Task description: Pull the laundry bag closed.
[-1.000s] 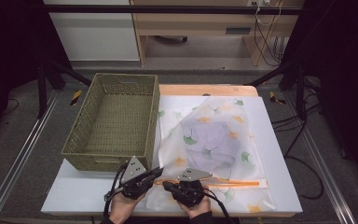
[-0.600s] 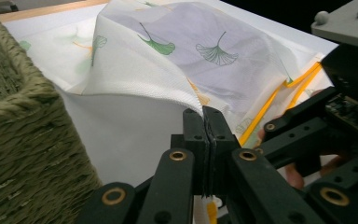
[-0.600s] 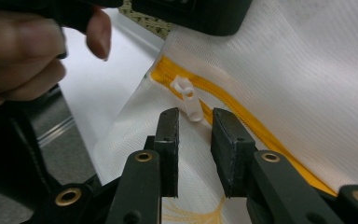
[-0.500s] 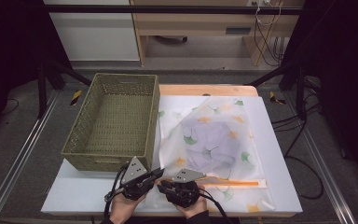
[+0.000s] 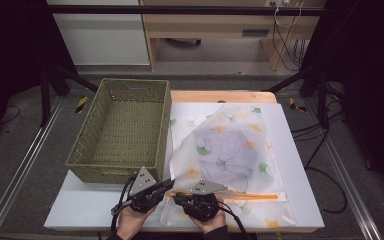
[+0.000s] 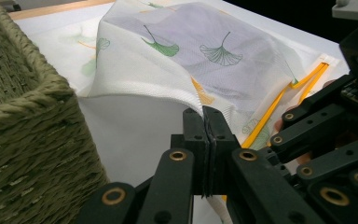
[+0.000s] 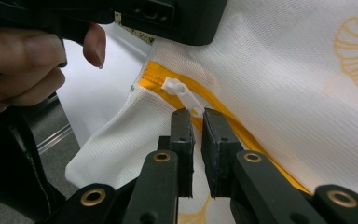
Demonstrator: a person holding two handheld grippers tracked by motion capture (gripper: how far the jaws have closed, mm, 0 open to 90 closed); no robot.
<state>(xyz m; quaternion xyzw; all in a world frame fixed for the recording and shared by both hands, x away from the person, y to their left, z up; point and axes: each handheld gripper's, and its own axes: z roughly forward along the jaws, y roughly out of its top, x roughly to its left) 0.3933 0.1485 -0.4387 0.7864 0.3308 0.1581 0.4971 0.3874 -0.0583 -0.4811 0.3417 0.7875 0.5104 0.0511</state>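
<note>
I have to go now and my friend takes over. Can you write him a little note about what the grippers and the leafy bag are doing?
Left hand-held gripper: shut on the edge of the mesh laundry bag, lifting the fabric a little.
Right hand-held gripper: jaws have just been closing, with a small gap left; the white zipper pull sits at its tips, not clearly gripped.
The bag lies flat on the white table, right of the woven basket, with something pale purple inside.
Done: bag corner pinned.
Left: probably grab the pull and run it along the orange zipper.
</note>
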